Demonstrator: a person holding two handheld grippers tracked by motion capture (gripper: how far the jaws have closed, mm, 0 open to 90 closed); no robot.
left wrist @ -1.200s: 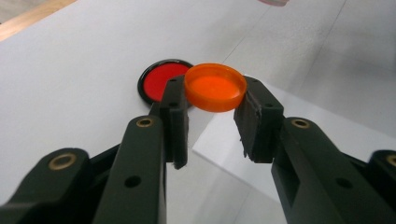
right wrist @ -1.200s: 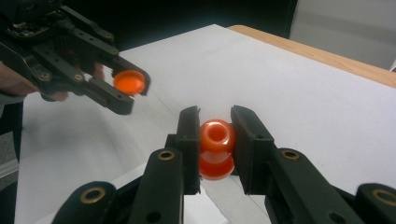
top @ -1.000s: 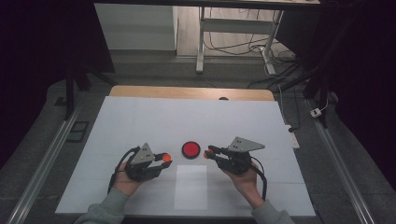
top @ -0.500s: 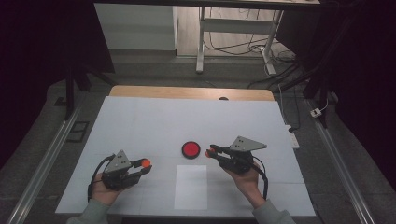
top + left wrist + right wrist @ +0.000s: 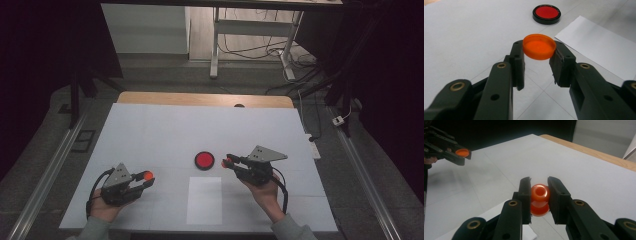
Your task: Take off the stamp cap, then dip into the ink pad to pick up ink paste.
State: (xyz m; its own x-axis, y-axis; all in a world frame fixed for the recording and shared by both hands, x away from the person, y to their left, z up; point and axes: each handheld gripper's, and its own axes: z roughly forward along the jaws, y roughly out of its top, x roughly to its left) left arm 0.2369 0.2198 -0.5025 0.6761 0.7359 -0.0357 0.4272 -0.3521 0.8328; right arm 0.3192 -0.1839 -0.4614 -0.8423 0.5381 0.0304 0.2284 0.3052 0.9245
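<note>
1. High view: the left tongs (image 5: 145, 178) sit at the near left of the counter (image 5: 150, 130), closed on an orange cap (image 5: 148, 175) at their tips. The right tongs (image 5: 231, 161) sit right of centre, gripping a small orange bottle (image 5: 229, 161). Between them, but much closer to the right tongs, lies a red disc with a black rim (image 5: 204, 160); a white sheet of paper (image 5: 205, 200) lies nearer the person. The relation that matters: cap and bottle are well apart, the cap to the left of and nearer than the bottle, so bringing them together likely calls for a left-to-right closing move.

2. Left gripper view: the left tongs (image 5: 539, 51) pinch the orange cap (image 5: 539, 46) by its rim, with the cap lying flat and its round face upward. Beyond it are the red disc (image 5: 546, 13) and, to the right, the paper (image 5: 599, 52). This view shows the cap's level attitude, which the high view leaves too small to read.

3. Right gripper view: the right tongs (image 5: 539, 192) clamp the orange bottle (image 5: 539, 199) on its sides, its open mouth turned toward the camera, so the long axis seems to run along the tongs. Far to the left, the left tongs (image 5: 464, 153) hold the cap (image 5: 462, 152) above the counter. Only here is the mouth's direction clear.
</note>
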